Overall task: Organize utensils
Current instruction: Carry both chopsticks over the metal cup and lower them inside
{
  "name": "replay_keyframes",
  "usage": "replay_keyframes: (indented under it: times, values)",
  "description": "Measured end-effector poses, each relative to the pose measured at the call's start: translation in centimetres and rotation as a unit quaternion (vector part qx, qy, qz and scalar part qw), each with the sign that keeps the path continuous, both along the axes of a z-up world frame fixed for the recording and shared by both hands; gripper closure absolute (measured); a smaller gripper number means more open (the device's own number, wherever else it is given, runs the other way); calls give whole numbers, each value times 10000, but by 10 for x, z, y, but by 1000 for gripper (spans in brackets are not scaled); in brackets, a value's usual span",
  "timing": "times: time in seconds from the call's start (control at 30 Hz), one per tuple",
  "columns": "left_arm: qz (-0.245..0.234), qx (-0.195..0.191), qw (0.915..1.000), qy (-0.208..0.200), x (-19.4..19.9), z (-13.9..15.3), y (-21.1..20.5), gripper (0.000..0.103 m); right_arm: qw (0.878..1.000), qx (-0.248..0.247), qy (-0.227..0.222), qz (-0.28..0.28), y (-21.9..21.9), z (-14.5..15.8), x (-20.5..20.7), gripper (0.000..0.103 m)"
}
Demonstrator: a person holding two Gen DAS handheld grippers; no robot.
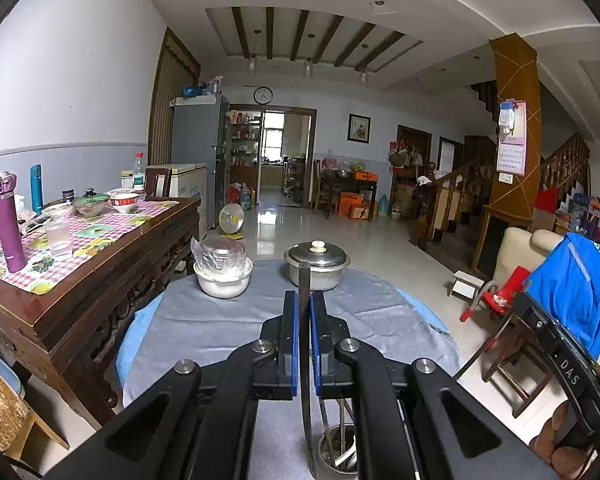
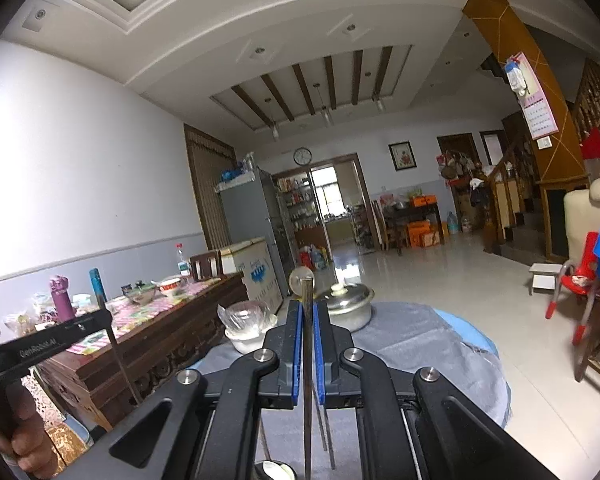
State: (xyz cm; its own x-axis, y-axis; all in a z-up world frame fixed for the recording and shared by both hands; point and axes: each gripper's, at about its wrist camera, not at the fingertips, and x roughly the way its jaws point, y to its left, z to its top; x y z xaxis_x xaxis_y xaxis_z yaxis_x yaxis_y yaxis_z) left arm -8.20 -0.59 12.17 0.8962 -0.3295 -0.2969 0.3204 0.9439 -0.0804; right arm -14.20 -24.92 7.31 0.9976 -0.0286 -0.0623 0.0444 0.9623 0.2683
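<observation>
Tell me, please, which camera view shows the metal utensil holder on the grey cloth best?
The left wrist view: the utensil holder appears between the gripper's arms at the bottom edge, its round rim and the handles standing in it visible. In the right wrist view only a sliver of a round object shows at the bottom edge, too little to identify.

On the grey-clothed round surface [image 1: 204, 320] before you, the white bowl [image 1: 222, 282] sits left of the lidded steel pot [image 1: 317, 266], the round steel utensil holder [image 1: 336, 454] nearest.

Shiny metal pot [image 1: 317, 266], matt grey cloth [image 1: 204, 320], glossy, probably lacquered, wooden table [image 1: 100, 264].
</observation>
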Motion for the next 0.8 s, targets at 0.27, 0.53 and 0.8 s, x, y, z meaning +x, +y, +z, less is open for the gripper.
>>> replay_keyframes:
  times: [0.27, 0.53, 0.8]
  values:
    - [-33, -136, 9999, -60, -2, 4, -2, 97, 9998, -20, -132, 133, 10, 5, -10, 97]
    - [-71, -223, 9997, -106, -3, 2, -7, 97, 9995, -21, -101, 289, 16, 0, -8, 97]
    - [-85, -323, 9993, -172, -6, -3, -11, 97, 9992, -31, 27, 405, 22, -8, -1, 97]
